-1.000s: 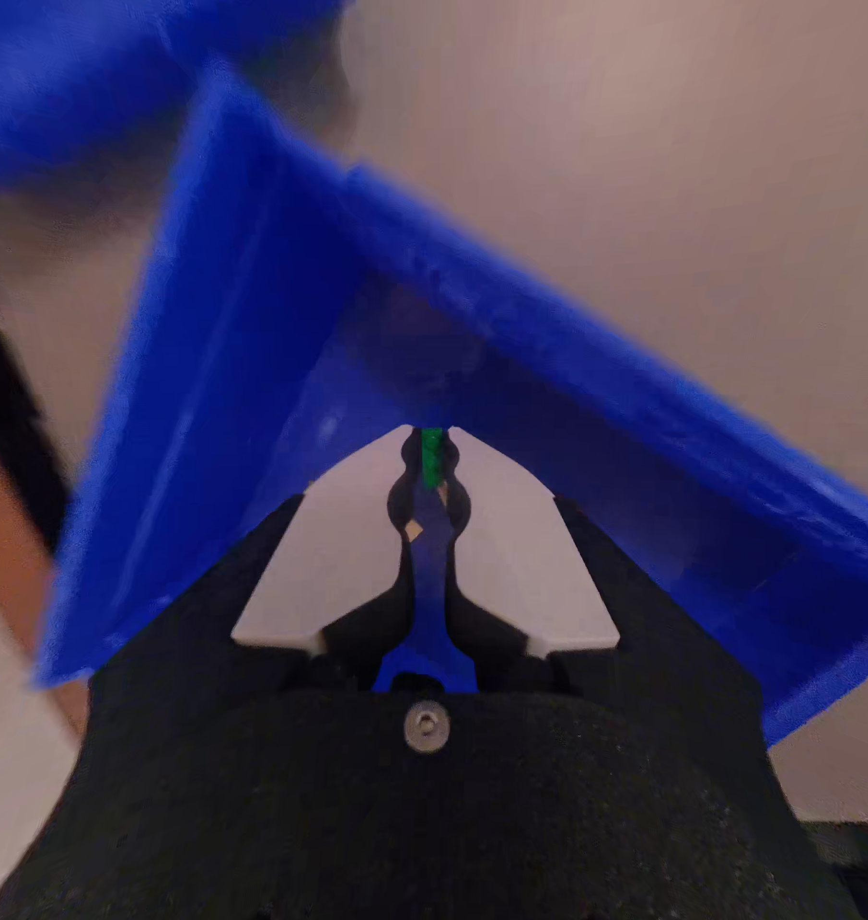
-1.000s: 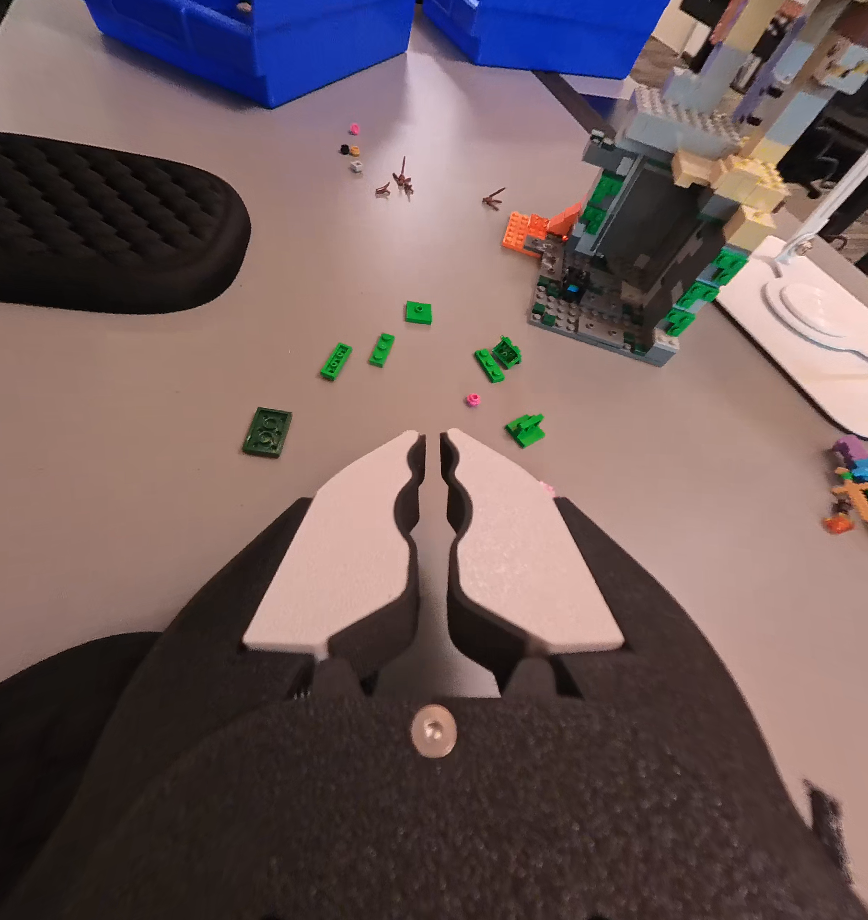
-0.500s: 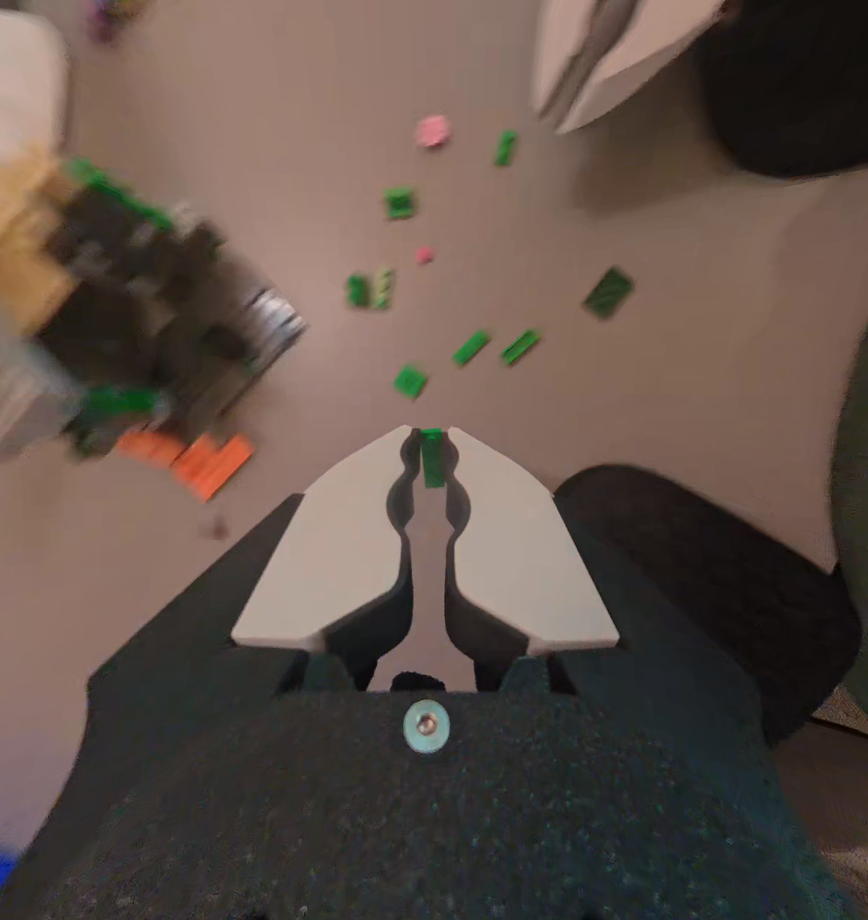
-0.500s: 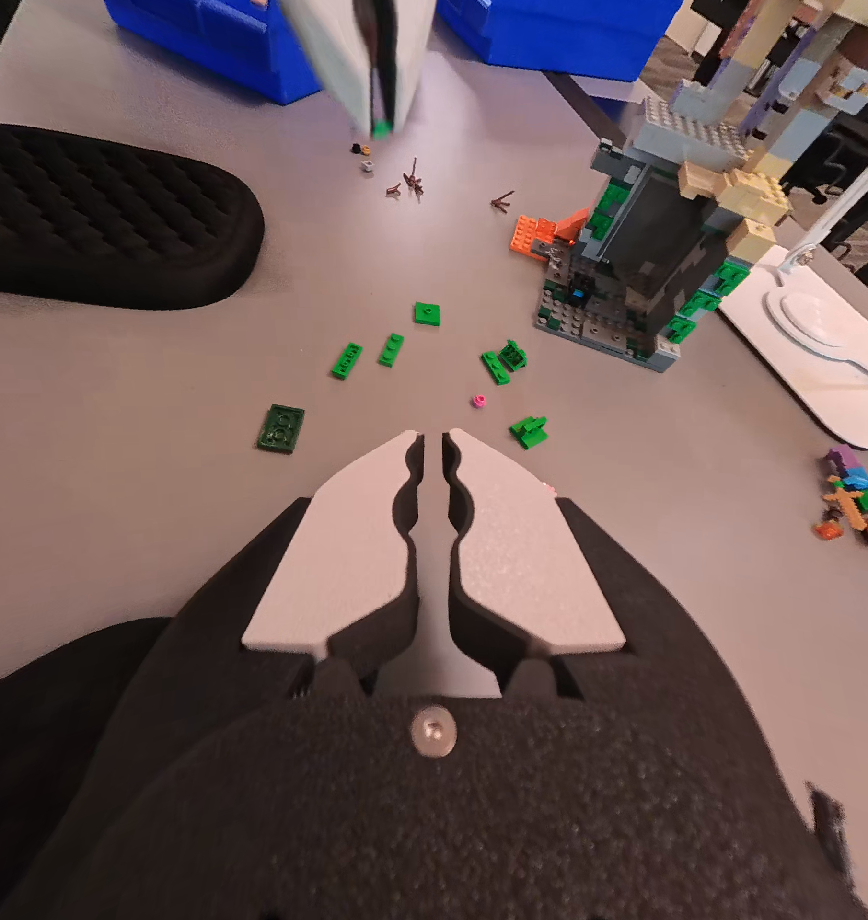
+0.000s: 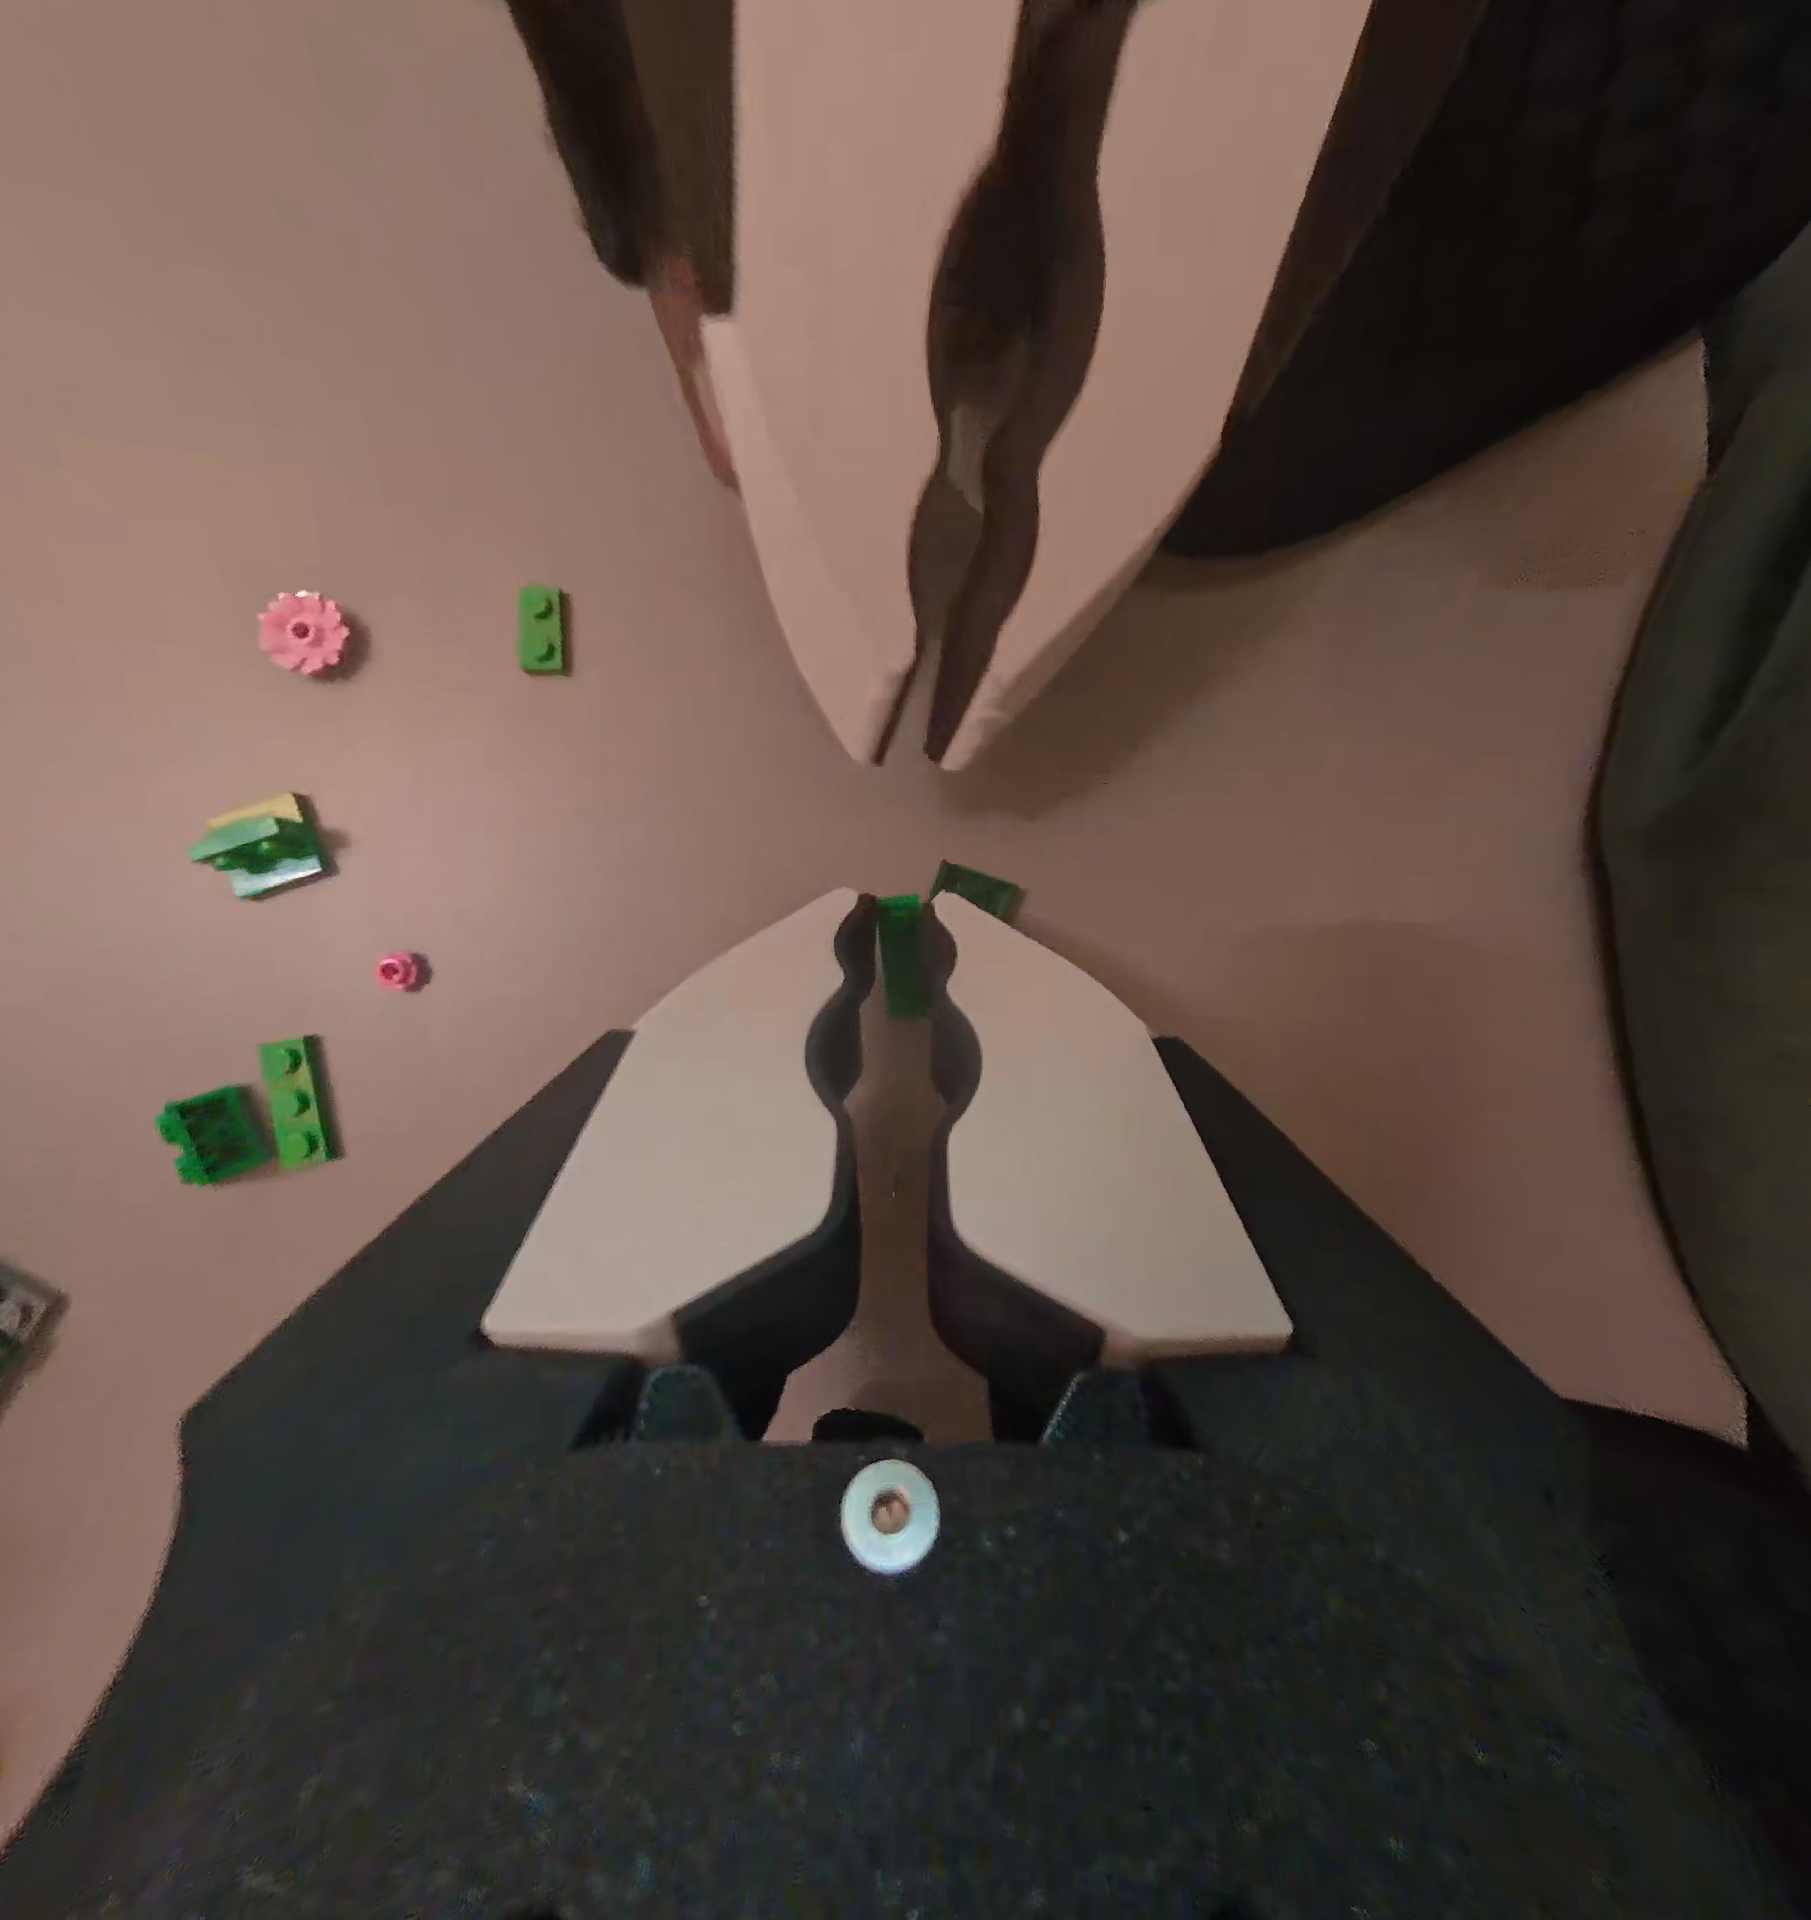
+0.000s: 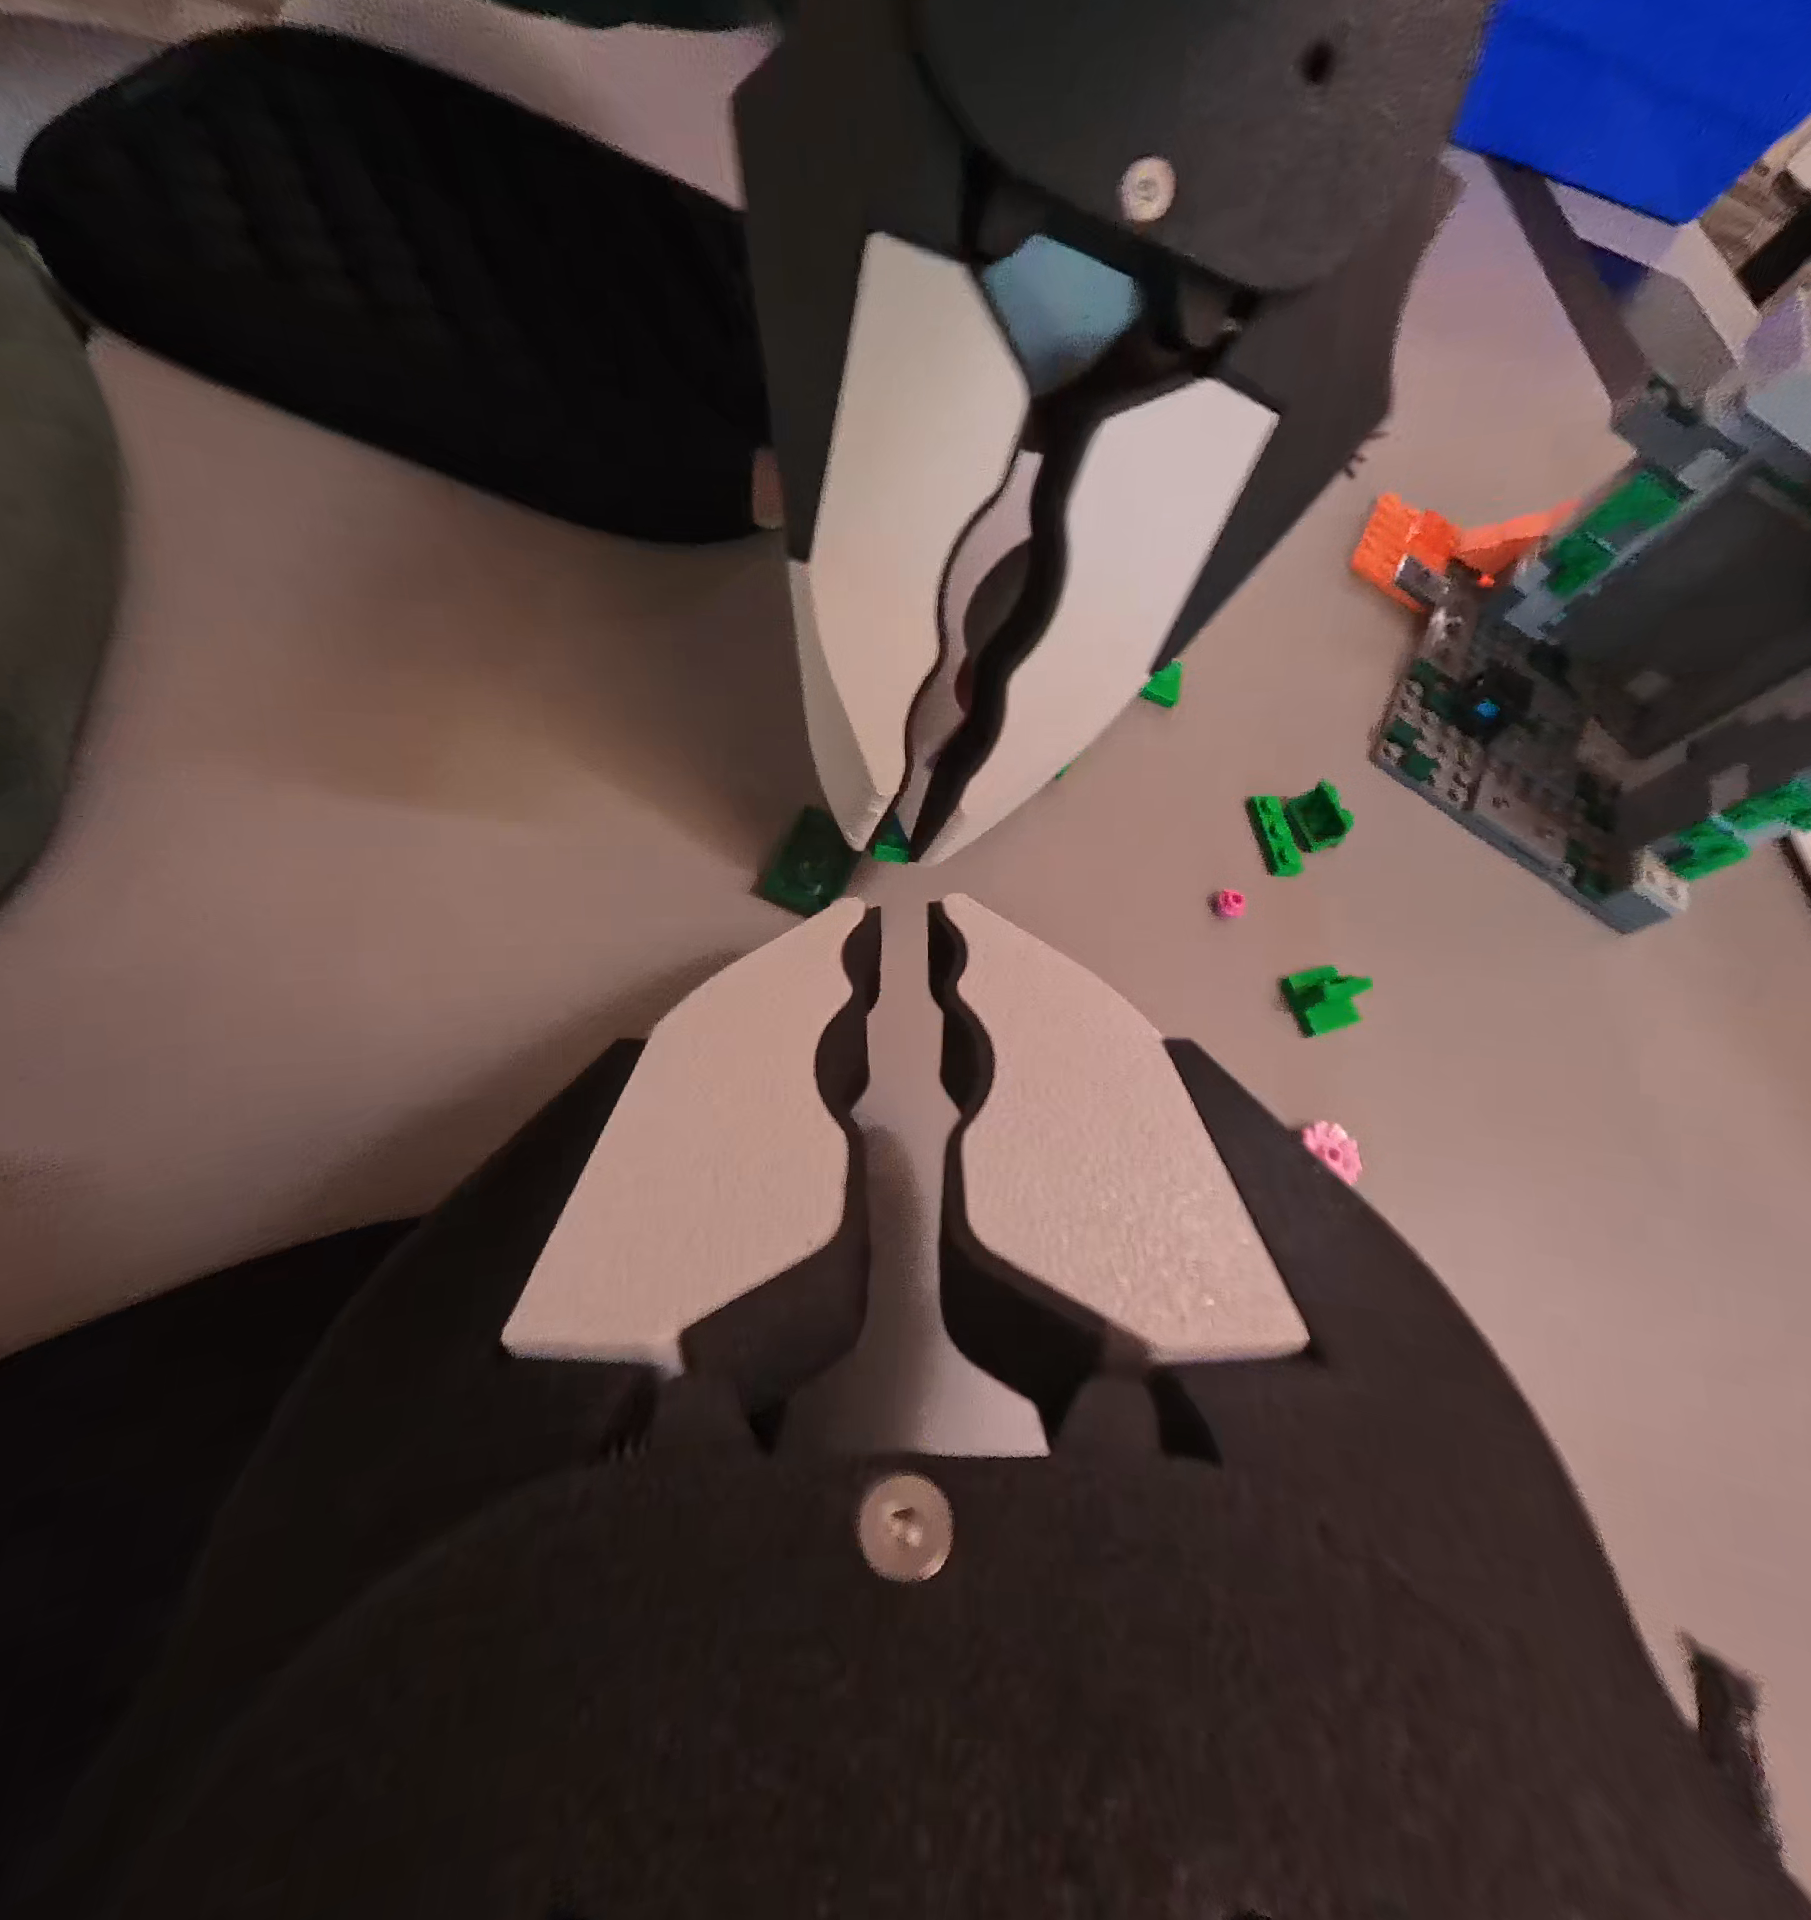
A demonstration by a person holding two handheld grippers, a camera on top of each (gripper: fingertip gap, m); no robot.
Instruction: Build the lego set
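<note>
A blue bin (image 6: 1649, 94) is sitting at the table's (image 6: 361, 883) far edge, its contents hidden, beside the one grey lego building (image 6: 1649, 665). The left gripper (image 5: 896, 899) is pinching a small green plate (image 5: 901, 956); the right gripper (image 6: 903, 906), tip to tip with it, is holding its jaws slightly apart, gripping nothing. One dark green tile (image 6: 805, 858) is lying flat on the table by the tips, and two pink flower pieces (image 5: 303, 632) are lying loose.

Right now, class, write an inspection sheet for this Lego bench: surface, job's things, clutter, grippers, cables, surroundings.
Surface: grey table, matte.
Job's things: part-built model; loose green plates; dark green plate.
Clutter: pink flower pieces; black pad.
Grippers: left gripper shut on a small green piece; right gripper slightly open, empty, tip to tip with it.
Cables: nothing seen.
Surroundings: blue bin.
</note>
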